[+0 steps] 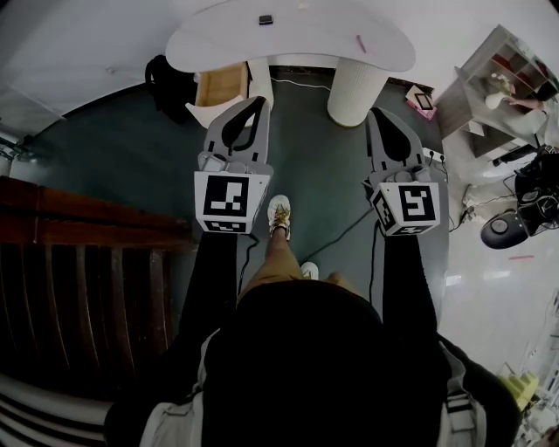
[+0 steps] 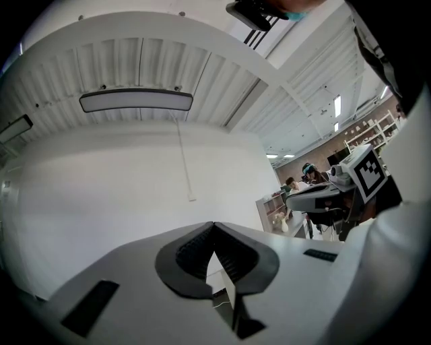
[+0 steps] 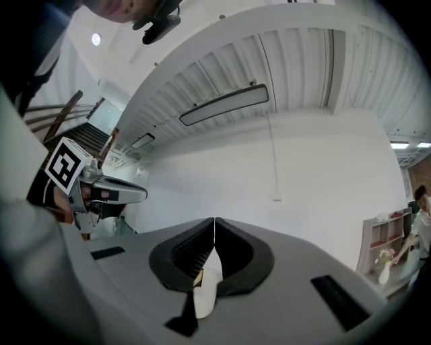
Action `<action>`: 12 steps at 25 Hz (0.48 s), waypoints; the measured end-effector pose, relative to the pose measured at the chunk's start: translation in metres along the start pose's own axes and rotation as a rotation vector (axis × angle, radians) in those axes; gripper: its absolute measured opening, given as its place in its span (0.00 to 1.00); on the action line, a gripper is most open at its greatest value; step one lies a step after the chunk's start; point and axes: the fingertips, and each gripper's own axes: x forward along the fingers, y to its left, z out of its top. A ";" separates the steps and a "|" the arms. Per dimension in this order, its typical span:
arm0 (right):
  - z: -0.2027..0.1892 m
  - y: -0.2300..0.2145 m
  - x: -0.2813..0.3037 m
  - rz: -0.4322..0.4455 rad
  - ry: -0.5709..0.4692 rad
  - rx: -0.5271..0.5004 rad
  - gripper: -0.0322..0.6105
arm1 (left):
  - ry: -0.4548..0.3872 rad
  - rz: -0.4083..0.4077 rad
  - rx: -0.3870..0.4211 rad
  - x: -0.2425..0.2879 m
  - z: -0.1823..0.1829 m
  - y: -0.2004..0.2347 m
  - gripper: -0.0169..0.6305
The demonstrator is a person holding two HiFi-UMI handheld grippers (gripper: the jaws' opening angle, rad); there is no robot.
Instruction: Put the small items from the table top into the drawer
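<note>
You're holding both grippers level out in front, well short of the white tabletop [image 1: 218,42]. L gripper [image 2: 214,226]: jaws pressing together, nothing btwn them. R gripper [image 3: 214,224]: likewise, jaws meeting, empty. On top, the small black item [image 1: 265,19] is lying near the far edge and the pink pen [image 1: 361,43] is sitting toward the right end. The wood-coloured drawer [image 1: 218,85] is sticking out under the tabletop's left side.

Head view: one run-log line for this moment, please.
stage: short of table | left gripper: shut, empty | right gripper: shut, empty | on top: dark item, pink item | drawer: looks open
</note>
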 end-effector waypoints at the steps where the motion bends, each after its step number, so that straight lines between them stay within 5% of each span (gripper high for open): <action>1: -0.004 -0.003 0.007 -0.007 0.006 -0.001 0.09 | -0.002 -0.003 -0.006 0.008 -0.003 0.004 0.05; 12: -0.028 -0.046 0.126 -0.089 0.043 -0.011 0.09 | -0.007 -0.071 -0.019 0.124 -0.036 0.071 0.05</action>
